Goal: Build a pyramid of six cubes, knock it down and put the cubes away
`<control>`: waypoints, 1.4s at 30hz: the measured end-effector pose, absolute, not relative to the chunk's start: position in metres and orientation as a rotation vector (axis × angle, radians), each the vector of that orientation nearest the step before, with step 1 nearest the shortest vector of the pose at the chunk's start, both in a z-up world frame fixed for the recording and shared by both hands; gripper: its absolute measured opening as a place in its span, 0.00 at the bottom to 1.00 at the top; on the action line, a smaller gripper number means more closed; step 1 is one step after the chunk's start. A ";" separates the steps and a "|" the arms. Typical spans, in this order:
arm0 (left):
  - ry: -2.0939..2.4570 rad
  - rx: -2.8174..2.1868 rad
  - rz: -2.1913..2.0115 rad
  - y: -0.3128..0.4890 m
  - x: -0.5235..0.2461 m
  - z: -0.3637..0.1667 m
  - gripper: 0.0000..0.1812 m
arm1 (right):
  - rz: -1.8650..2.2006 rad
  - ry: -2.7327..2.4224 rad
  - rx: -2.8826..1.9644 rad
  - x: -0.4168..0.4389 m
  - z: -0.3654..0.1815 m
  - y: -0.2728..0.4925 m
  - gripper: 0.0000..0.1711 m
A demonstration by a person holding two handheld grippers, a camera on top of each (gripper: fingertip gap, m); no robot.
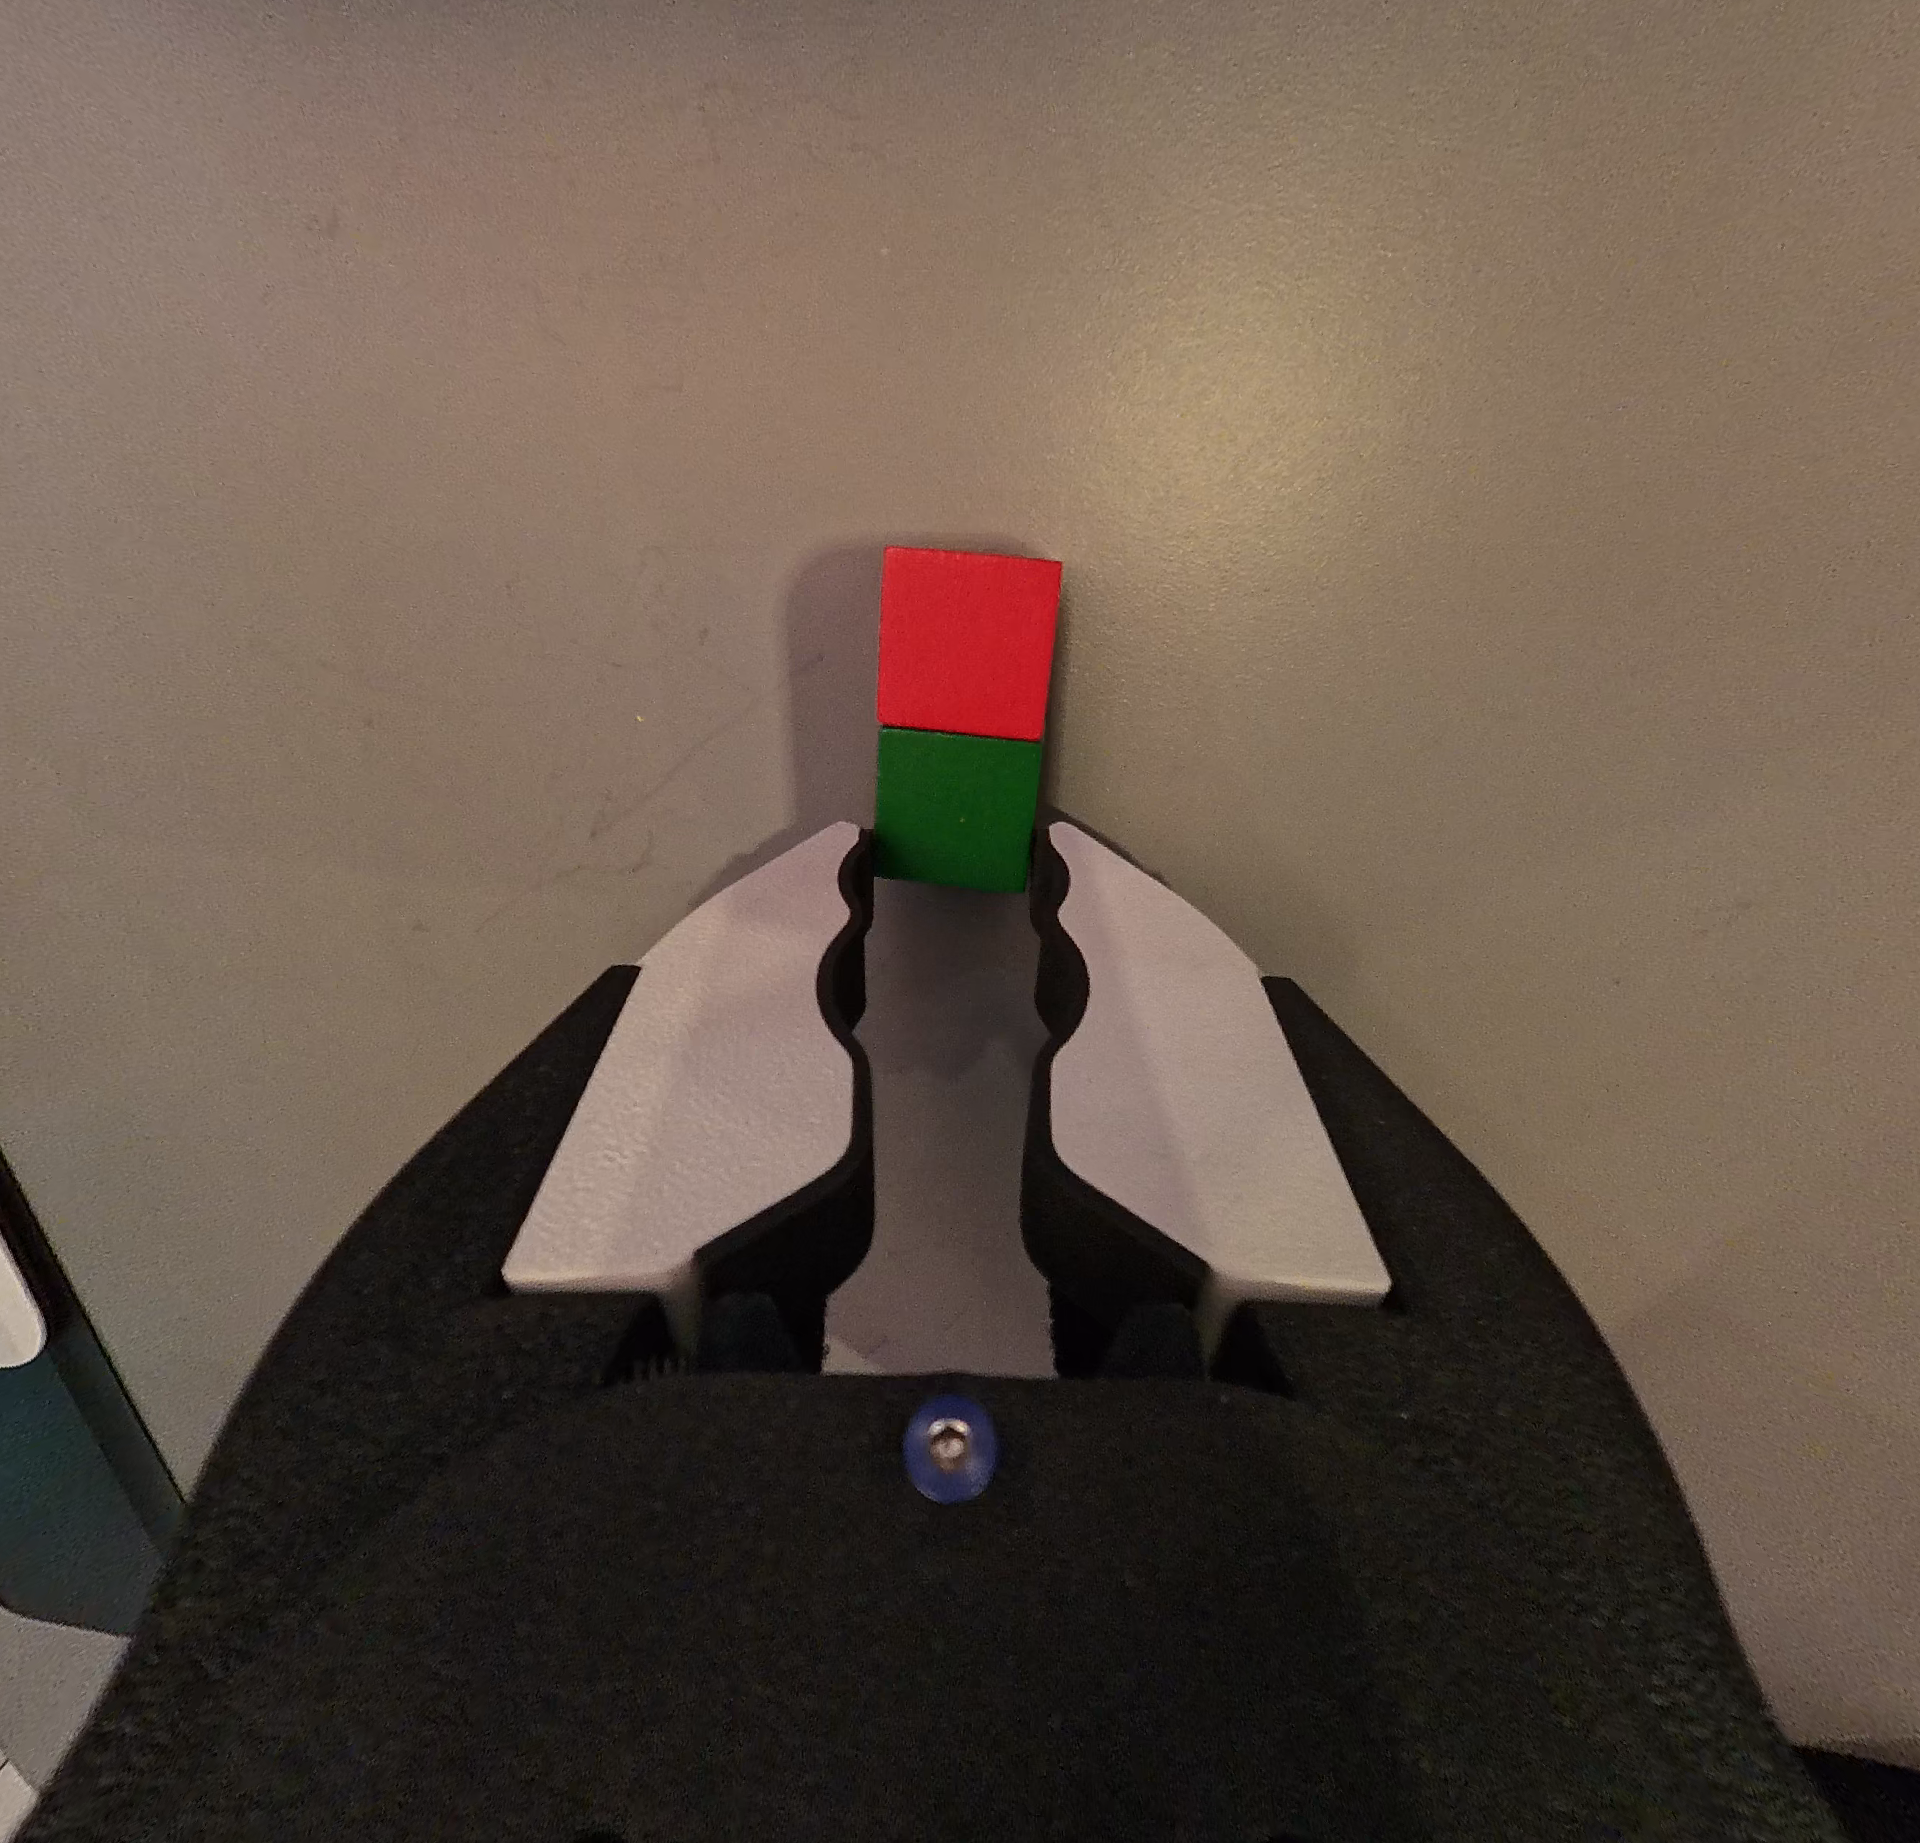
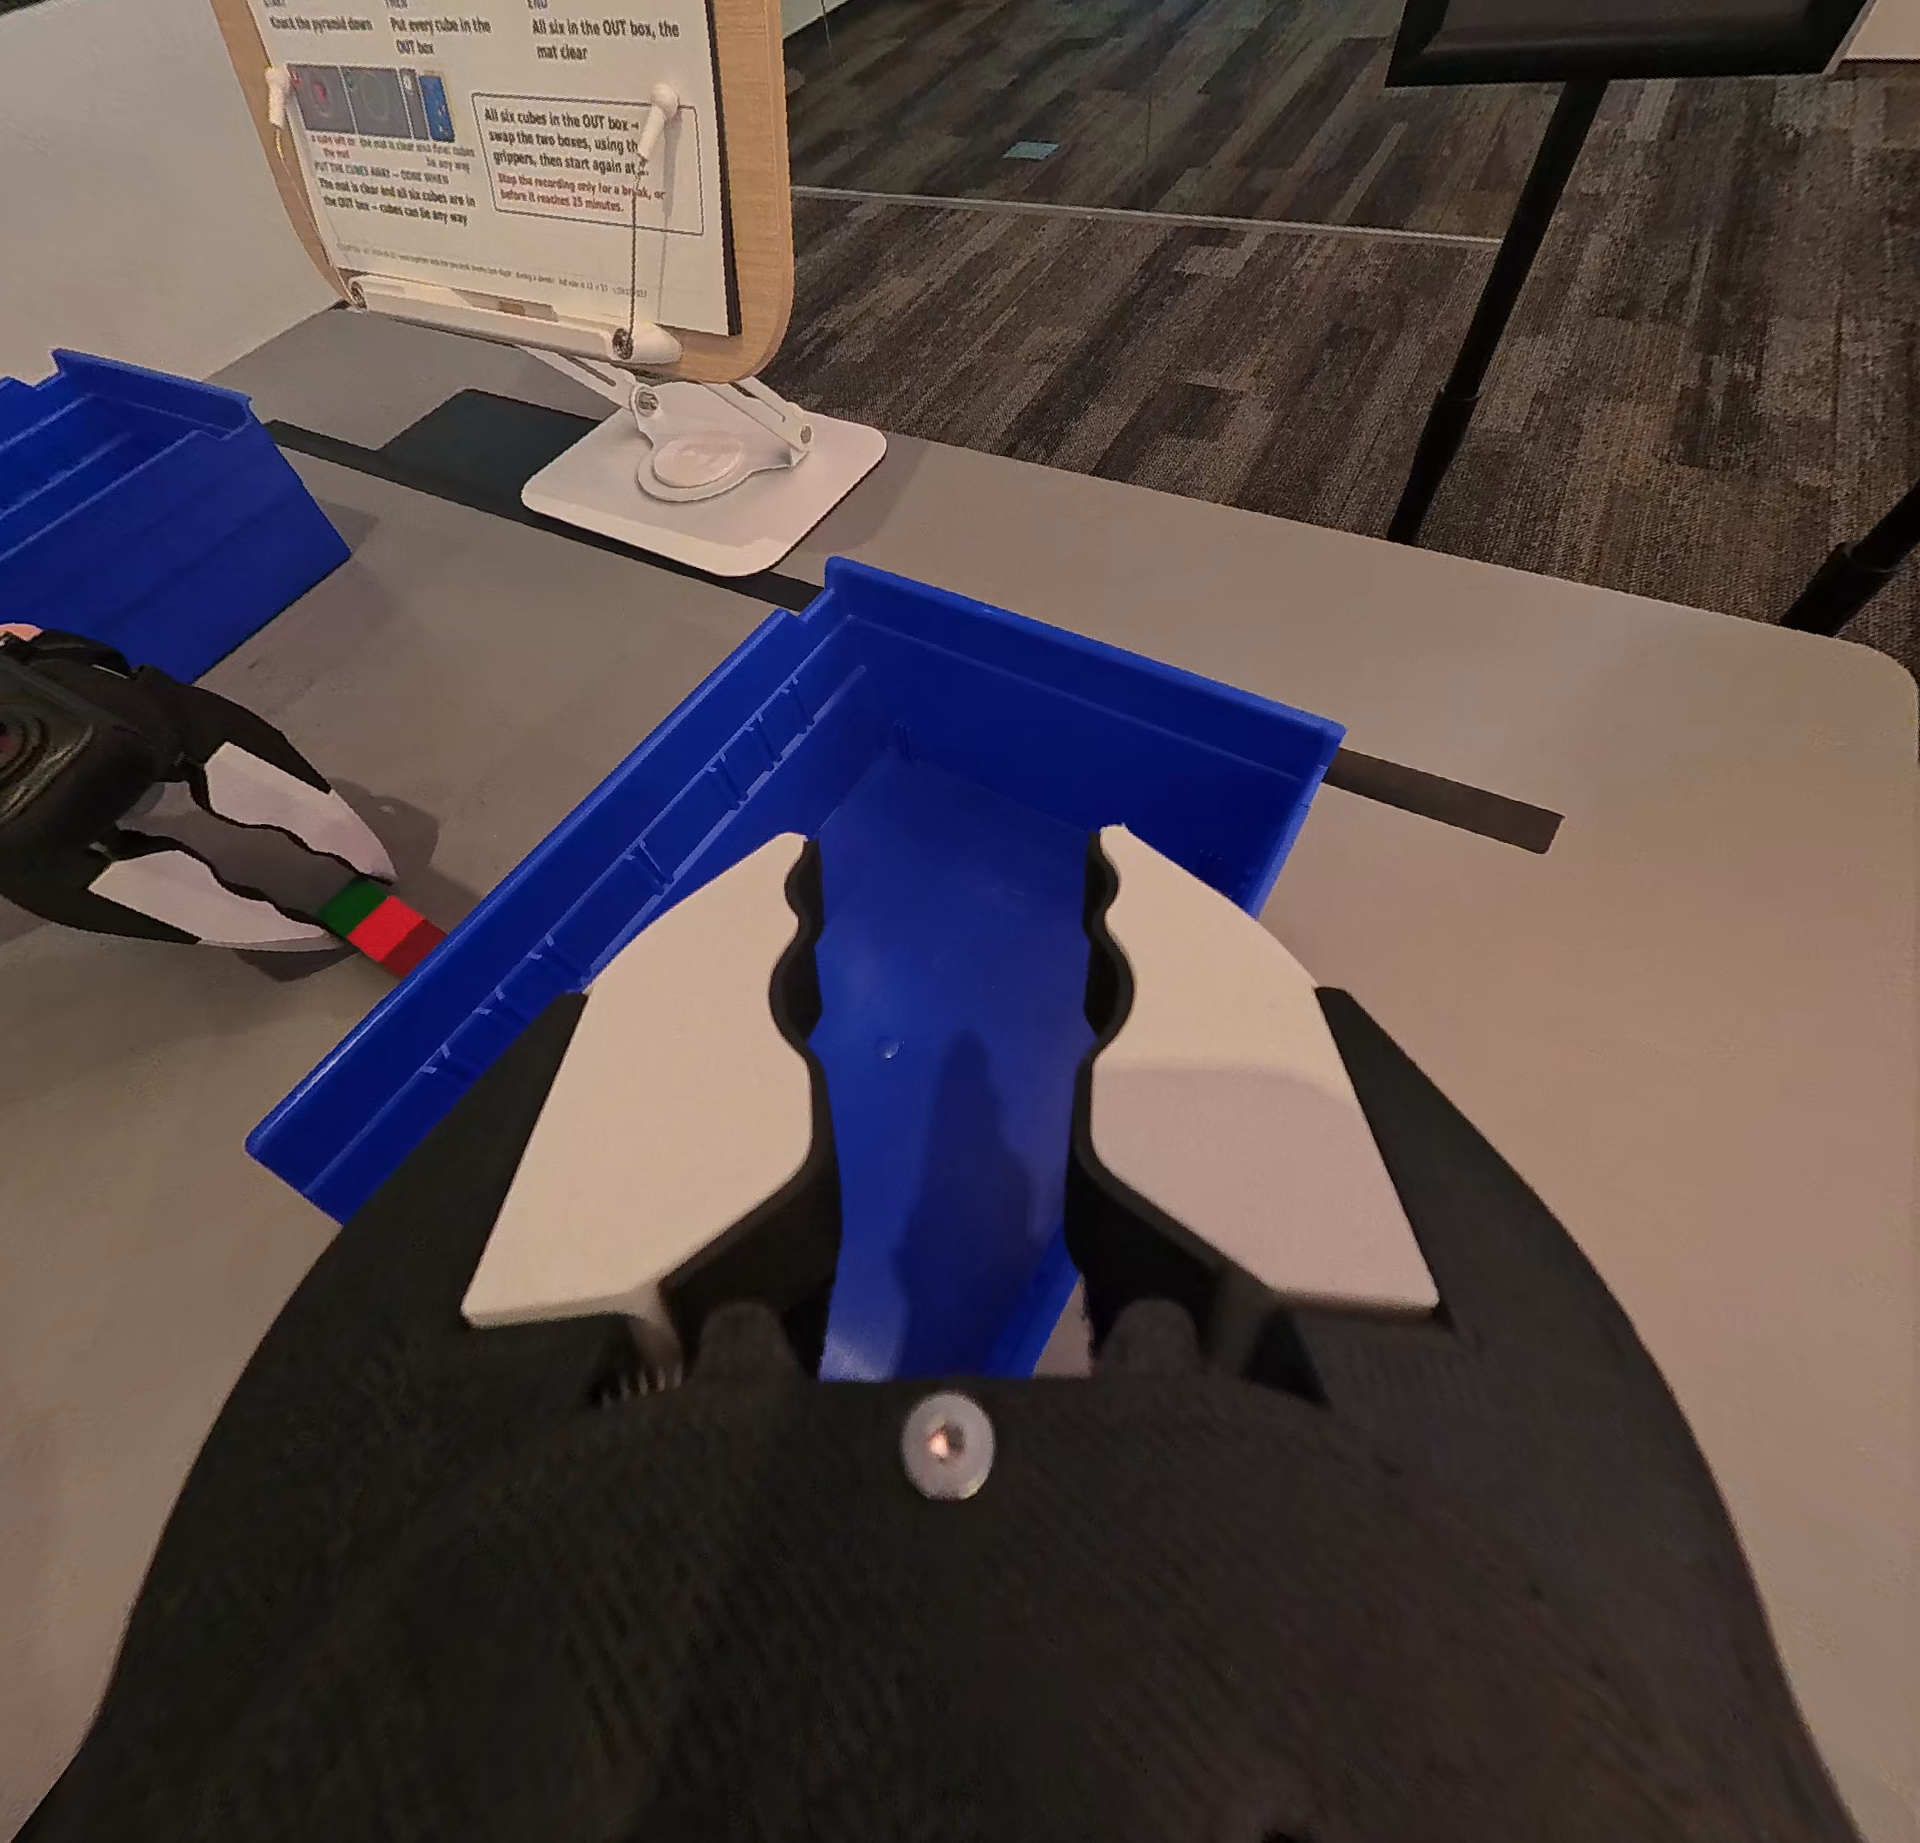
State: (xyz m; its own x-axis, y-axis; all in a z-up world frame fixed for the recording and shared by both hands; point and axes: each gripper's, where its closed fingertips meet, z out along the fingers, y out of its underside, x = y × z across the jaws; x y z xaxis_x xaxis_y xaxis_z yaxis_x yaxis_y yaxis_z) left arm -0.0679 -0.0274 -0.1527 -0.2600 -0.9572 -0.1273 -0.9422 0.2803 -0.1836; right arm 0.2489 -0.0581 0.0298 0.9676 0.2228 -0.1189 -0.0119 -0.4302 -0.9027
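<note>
My left gripper (image 1: pixel 954 848) pinches the green cube (image 1: pixel 956 811), which touches the red cube (image 1: pixel 966 640) mid-surface beside the blue box (image 2: pixel 582 972). Lifting could drag red askew. My right gripper (image 2: pixel 951 879) hangs spread, empty, above that box.

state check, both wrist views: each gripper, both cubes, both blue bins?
left gripper: shut on green cube, low at the table
green cube: between the fingertips, touching red cube
red cube: on the table, free
right gripper: open, empty, over near blue bin
near blue bin: no cubes visible
far blue bin: contents hidden
</note>
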 end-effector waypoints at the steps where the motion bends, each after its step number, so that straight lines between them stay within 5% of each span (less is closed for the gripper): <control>1: 2.335 -1.763 -0.100 -0.027 -0.068 -0.153 0.16 | 0.265 -0.151 -2.003 0.249 0.029 -0.058 0.29; 12: 2.304 -1.765 -0.140 -0.029 -0.069 -0.140 0.24 | 0.267 -0.152 -2.008 0.248 0.028 -0.057 0.29; 17: 2.110 -1.732 -0.209 -0.022 -0.092 -0.076 0.23 | 0.267 -0.159 -2.008 0.247 0.029 -0.058 0.29; 24: 1.526 -2.053 0.013 0.058 -0.255 0.012 0.27 | 0.256 -0.180 -1.992 0.243 0.039 -0.065 0.30; 28: 1.369 -2.296 0.122 0.090 -0.354 -0.021 0.25 | 0.272 -0.190 -1.950 0.239 0.049 -0.068 0.30; 33: 1.700 -2.403 0.272 0.094 -0.427 -0.098 0.29 | 0.287 -0.210 -1.953 0.233 0.047 -0.066 0.30; 42: 1.864 -2.262 0.222 0.113 -0.428 -0.124 0.24 | 0.281 -0.202 -1.955 0.234 0.047 -0.066 0.30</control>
